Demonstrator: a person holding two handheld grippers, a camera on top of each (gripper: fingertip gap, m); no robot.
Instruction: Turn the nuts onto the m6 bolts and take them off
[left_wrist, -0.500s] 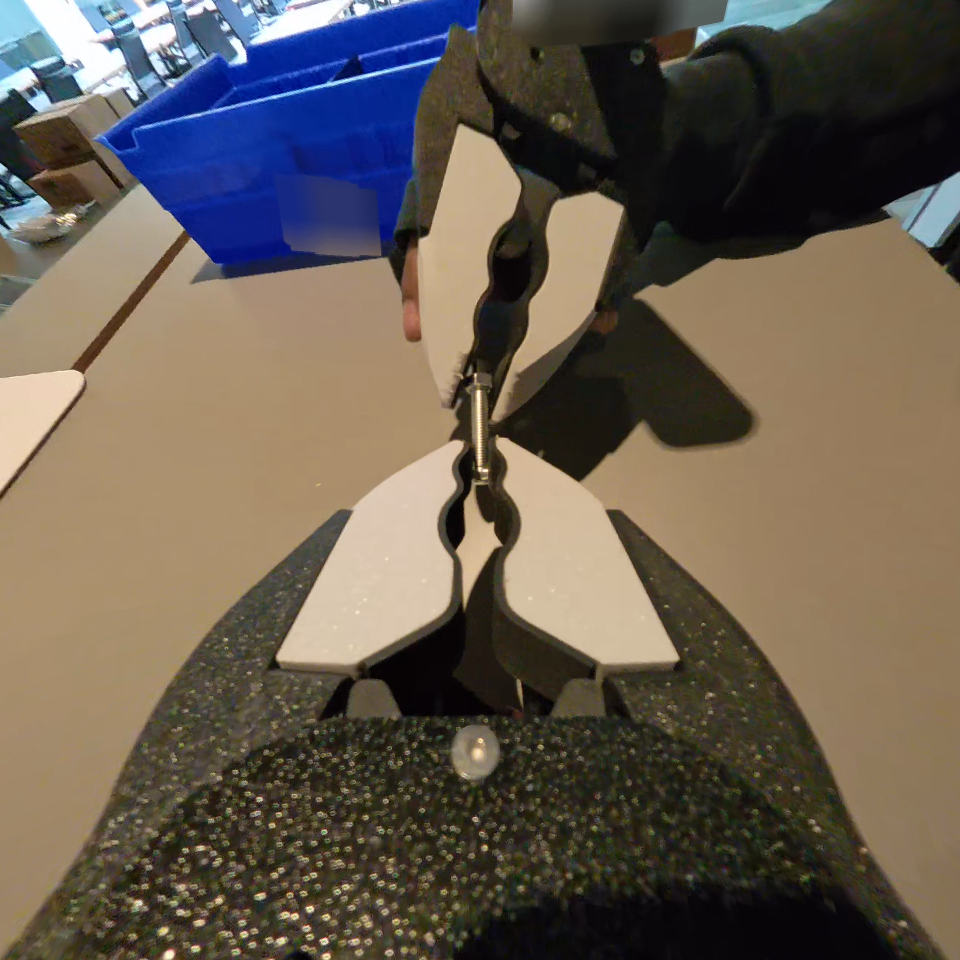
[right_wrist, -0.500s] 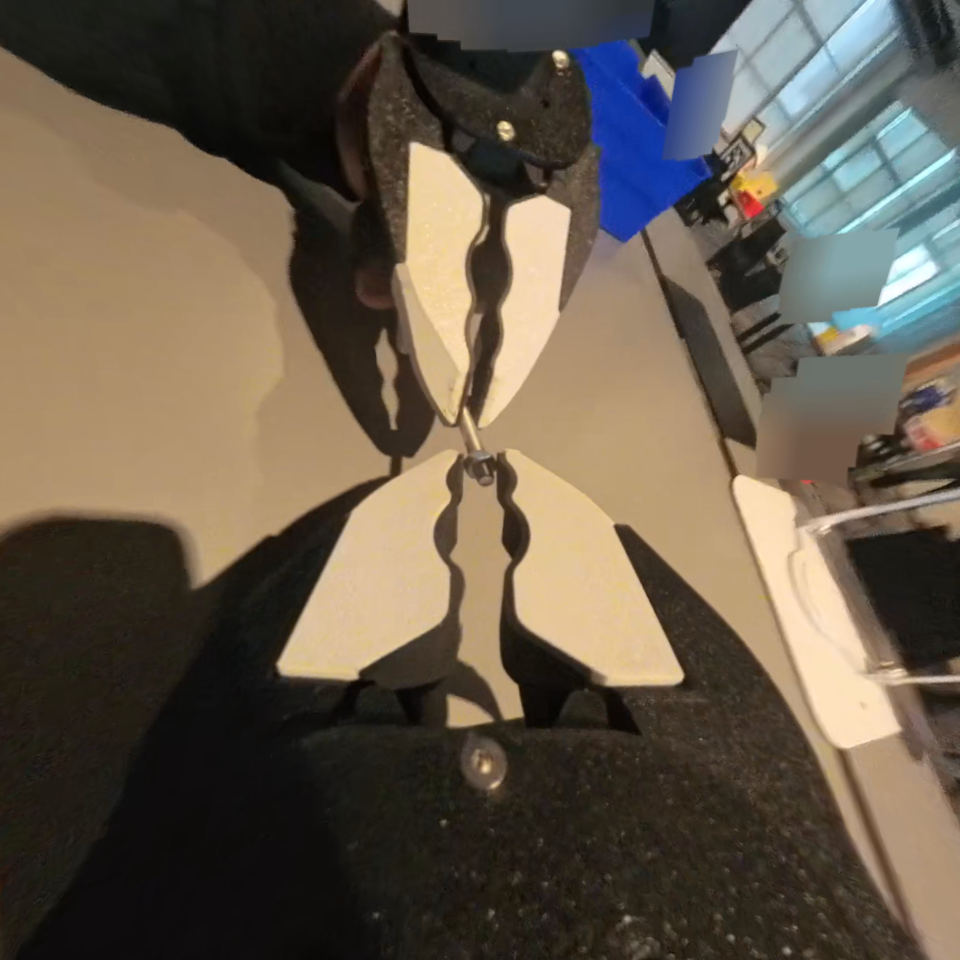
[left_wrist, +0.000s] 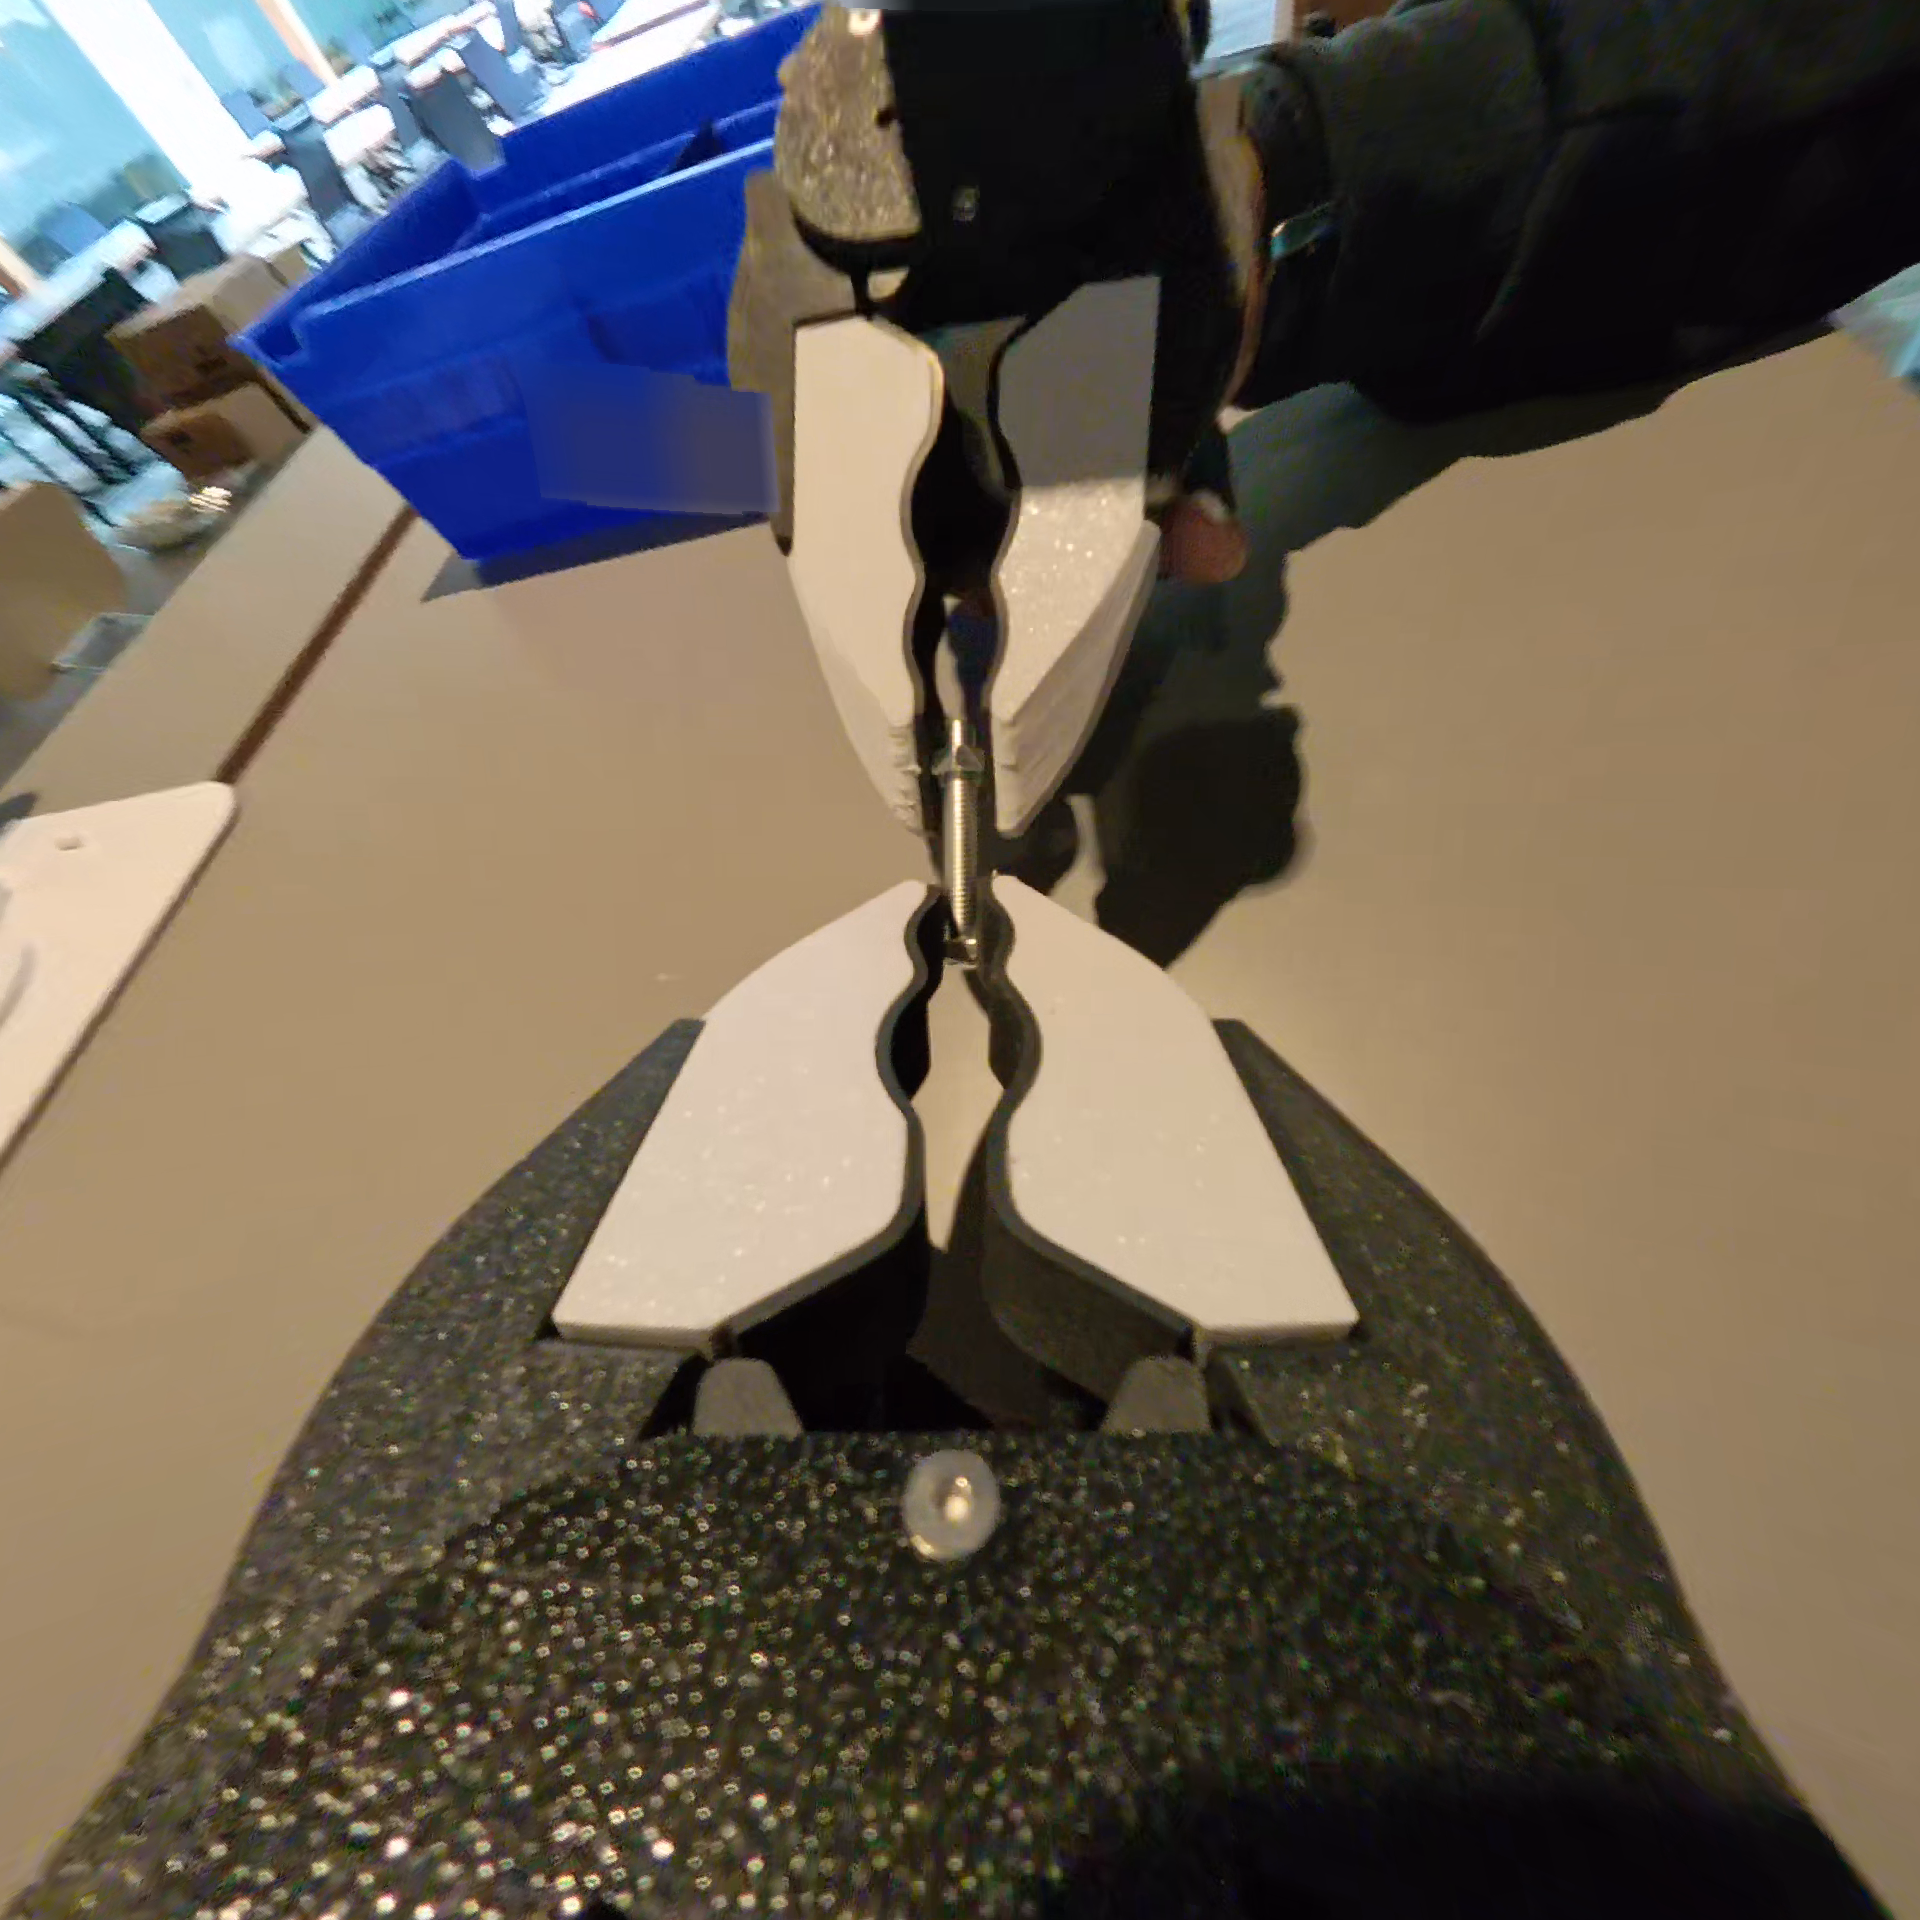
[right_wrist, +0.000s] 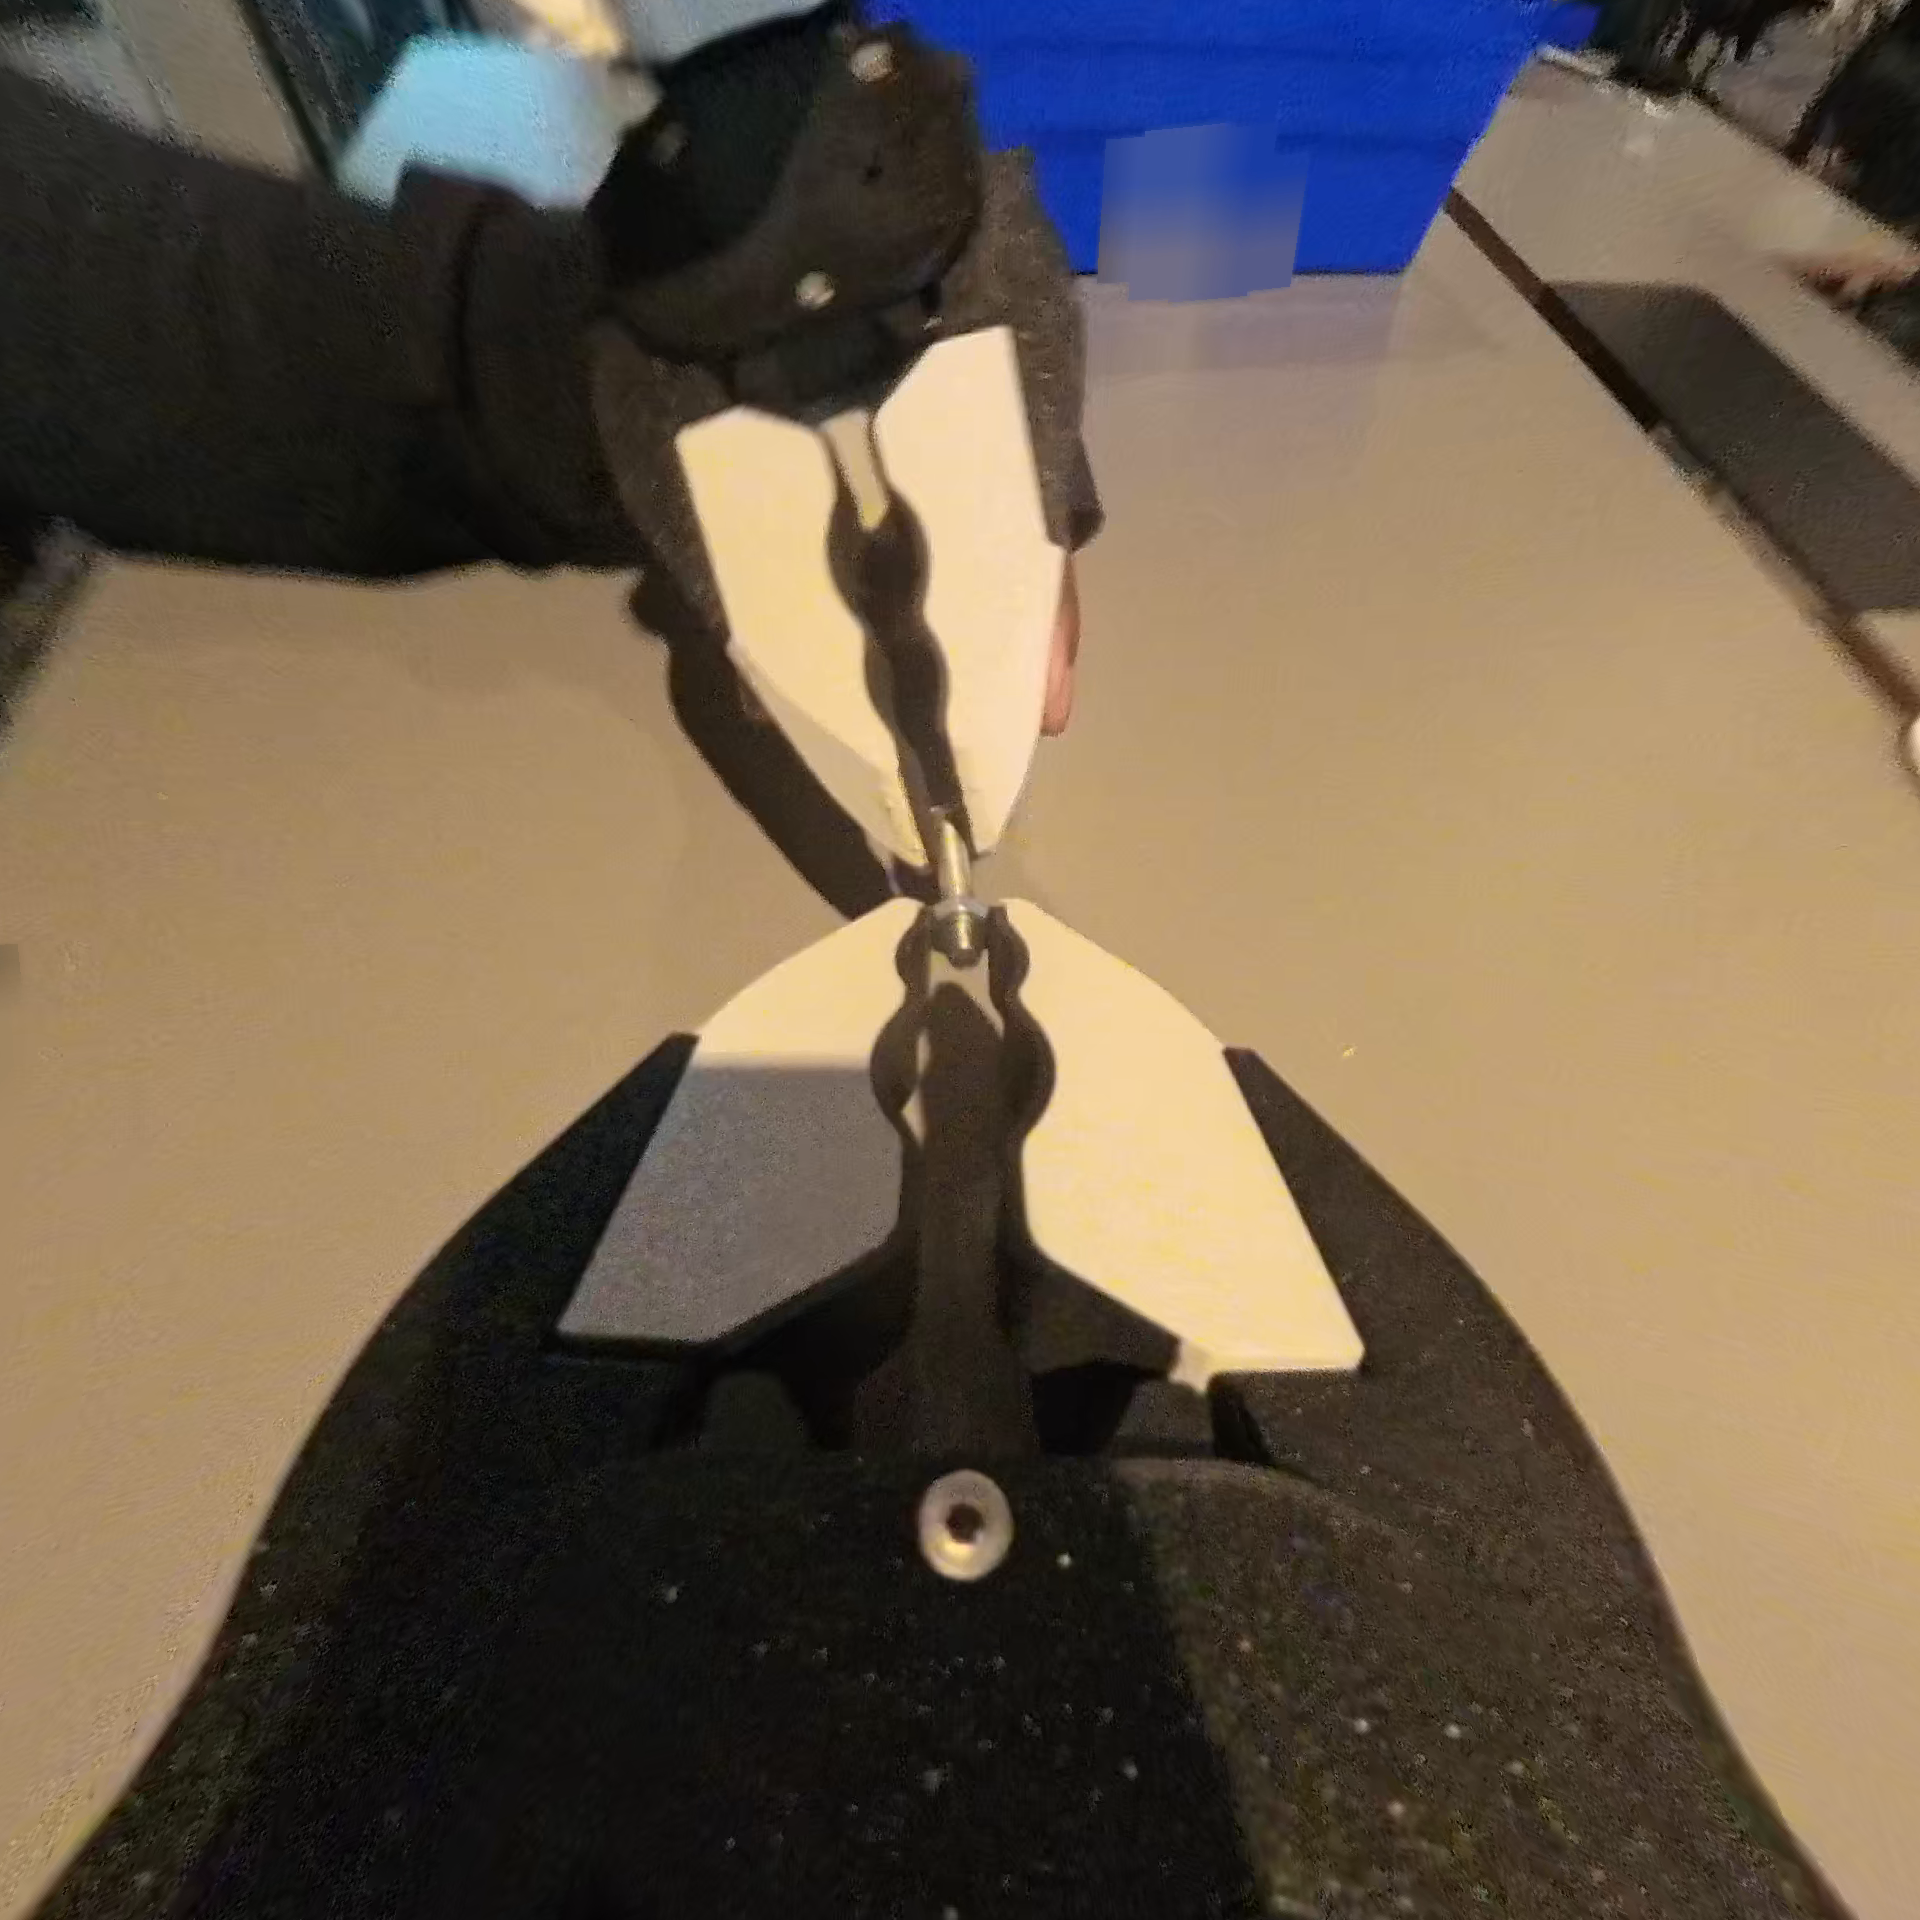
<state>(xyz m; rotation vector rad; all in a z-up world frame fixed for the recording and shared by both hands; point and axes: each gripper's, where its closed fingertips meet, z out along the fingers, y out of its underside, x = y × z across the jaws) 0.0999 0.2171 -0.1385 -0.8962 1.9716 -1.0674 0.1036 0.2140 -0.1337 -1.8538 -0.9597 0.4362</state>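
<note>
Silver metal is bridging the two grippers above the tan table (left_wrist: 416, 1039). The left gripper (left_wrist: 961, 920) is pinching one end of the bolt (left_wrist: 958, 831) at its tips, keeping it from spinning. The right gripper (right_wrist: 958, 914) is closing on the nut (right_wrist: 956, 925) at the far end, probably so a wrist roll can drive it along the thread. In the left view the bolt is running toward twelve o'clock; in the right view it is leaning slightly toward eleven. Blue bins (left_wrist: 499, 343) are sitting behind.
</note>
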